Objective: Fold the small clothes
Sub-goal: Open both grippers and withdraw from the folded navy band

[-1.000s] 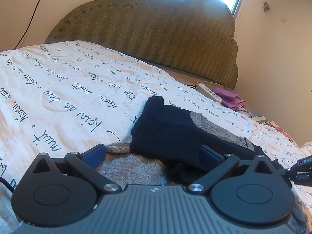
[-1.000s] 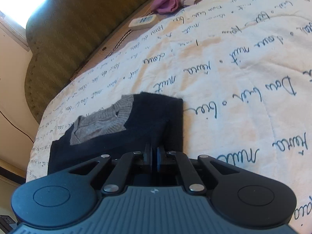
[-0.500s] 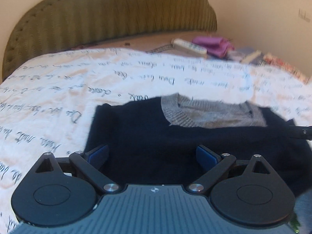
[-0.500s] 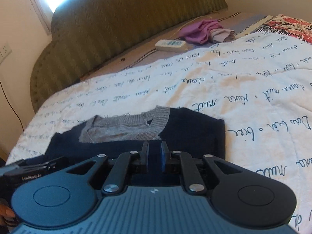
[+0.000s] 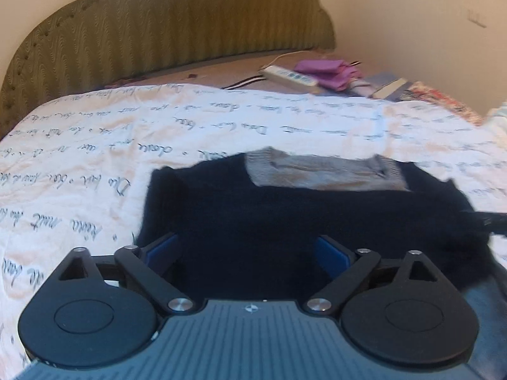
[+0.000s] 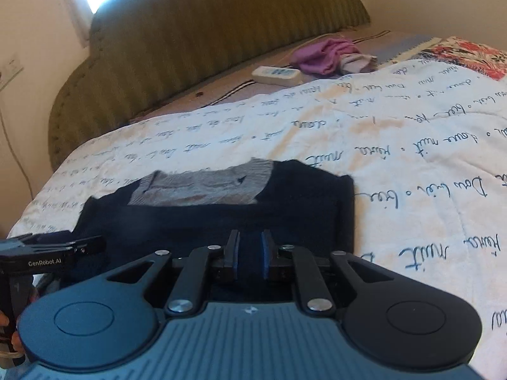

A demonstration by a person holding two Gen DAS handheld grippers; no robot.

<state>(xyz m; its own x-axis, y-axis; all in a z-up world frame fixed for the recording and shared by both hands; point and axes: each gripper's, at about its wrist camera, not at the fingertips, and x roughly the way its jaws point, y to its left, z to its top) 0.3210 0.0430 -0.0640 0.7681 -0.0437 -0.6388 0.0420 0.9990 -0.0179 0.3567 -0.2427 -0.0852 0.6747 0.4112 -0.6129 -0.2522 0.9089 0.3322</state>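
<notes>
A navy sweater (image 5: 285, 218) with a grey knit collar (image 5: 323, 174) lies folded flat on the white quilt (image 5: 95, 145) printed with handwriting. My left gripper (image 5: 247, 250) hovers open over the sweater's near edge, its blue pads wide apart with nothing between them. In the right wrist view the same sweater (image 6: 221, 218) lies ahead. My right gripper (image 6: 249, 253) hangs just above its near edge, jaws a narrow gap apart, and no cloth is pinched. The left gripper (image 6: 92, 243) shows at that view's left edge, and the right gripper's tip (image 5: 494, 220) shows at the left wrist view's right edge.
A padded green headboard (image 6: 206, 41) stands behind the bed. A white power strip (image 6: 277, 74) and a purple cloth (image 6: 323, 55) lie on the bare mattress strip beyond the quilt. Floral fabric (image 6: 465, 57) lies at the far right. A hand (image 6: 9, 332) grips the left tool.
Both grippers have drawn back and up from the sweater and rolled level. The right jaws, shut a second ago, now stand slightly apart. The sweater lies folded with its collar showing.
</notes>
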